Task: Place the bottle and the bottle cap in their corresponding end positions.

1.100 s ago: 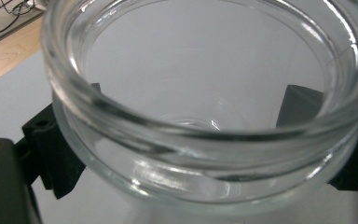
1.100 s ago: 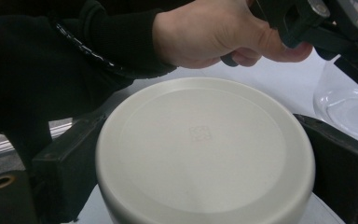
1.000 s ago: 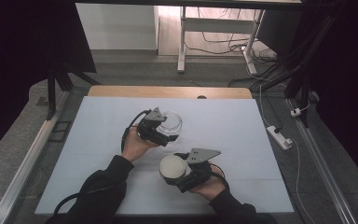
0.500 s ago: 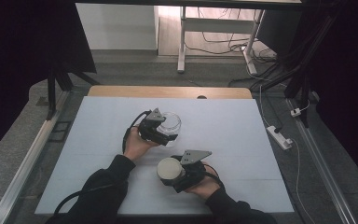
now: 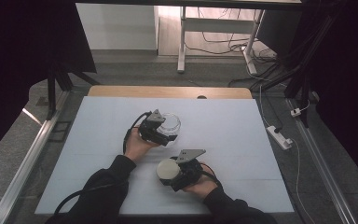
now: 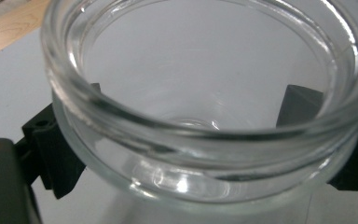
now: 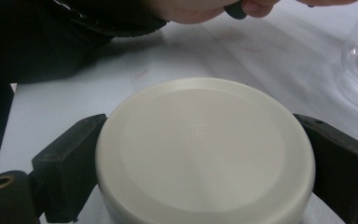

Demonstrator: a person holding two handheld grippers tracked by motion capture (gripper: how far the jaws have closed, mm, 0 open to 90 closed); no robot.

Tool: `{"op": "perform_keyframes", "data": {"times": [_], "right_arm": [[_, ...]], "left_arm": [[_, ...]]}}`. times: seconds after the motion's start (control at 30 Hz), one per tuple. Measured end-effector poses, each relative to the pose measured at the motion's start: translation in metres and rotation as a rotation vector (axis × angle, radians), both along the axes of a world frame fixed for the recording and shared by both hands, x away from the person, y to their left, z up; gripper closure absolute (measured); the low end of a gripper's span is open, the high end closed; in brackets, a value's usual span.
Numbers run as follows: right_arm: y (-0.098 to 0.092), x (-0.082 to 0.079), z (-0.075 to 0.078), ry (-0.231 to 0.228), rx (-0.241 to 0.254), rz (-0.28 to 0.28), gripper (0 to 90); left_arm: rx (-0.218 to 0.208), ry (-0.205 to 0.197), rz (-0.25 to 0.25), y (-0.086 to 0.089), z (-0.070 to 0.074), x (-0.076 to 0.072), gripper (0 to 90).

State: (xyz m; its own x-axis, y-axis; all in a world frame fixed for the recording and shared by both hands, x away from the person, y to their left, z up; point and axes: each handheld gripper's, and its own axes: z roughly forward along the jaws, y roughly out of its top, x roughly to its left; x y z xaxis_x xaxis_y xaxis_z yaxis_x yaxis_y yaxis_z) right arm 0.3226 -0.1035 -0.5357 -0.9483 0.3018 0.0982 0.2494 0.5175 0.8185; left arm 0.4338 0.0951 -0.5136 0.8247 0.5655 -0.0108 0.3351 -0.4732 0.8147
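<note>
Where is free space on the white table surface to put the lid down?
The white surface is bare right of the glass jar, out to its right edge, and also left of the left tool. The near middle is crowded: the right tool holds the cream lid just below the jar.

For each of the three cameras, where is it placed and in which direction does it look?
High view: above the person's side, looking forward and down on the table; both forearms, left gripper, right gripper.
Left gripper view: on the left gripper, looking along its jaws, which clasp the glass jar.
Right gripper view: on the right gripper; its jaws hold the cream lid; a hand above.
Shared: the jar also appears in the high view.
</note>
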Motion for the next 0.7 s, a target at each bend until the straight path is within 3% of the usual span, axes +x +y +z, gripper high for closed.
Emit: {"op": "perform_keyframes", "data": {"times": [0.43, 0.7], "right_arm": [[0.0081, 0.0034, -0.0035, 0.029, -0.108, -0.025, 6.9], [0.0085, 0.0044, -0.0038, 0.033, -0.114, -0.043, 6.2]], "left_arm": [[0.005, 0.003, 0.001, -0.0001, -0.0054, 0.0018, 7.6], [-0.006, 0.024, 0.001, 0.0011, -0.0057, 0.0037, 7.0]]}}
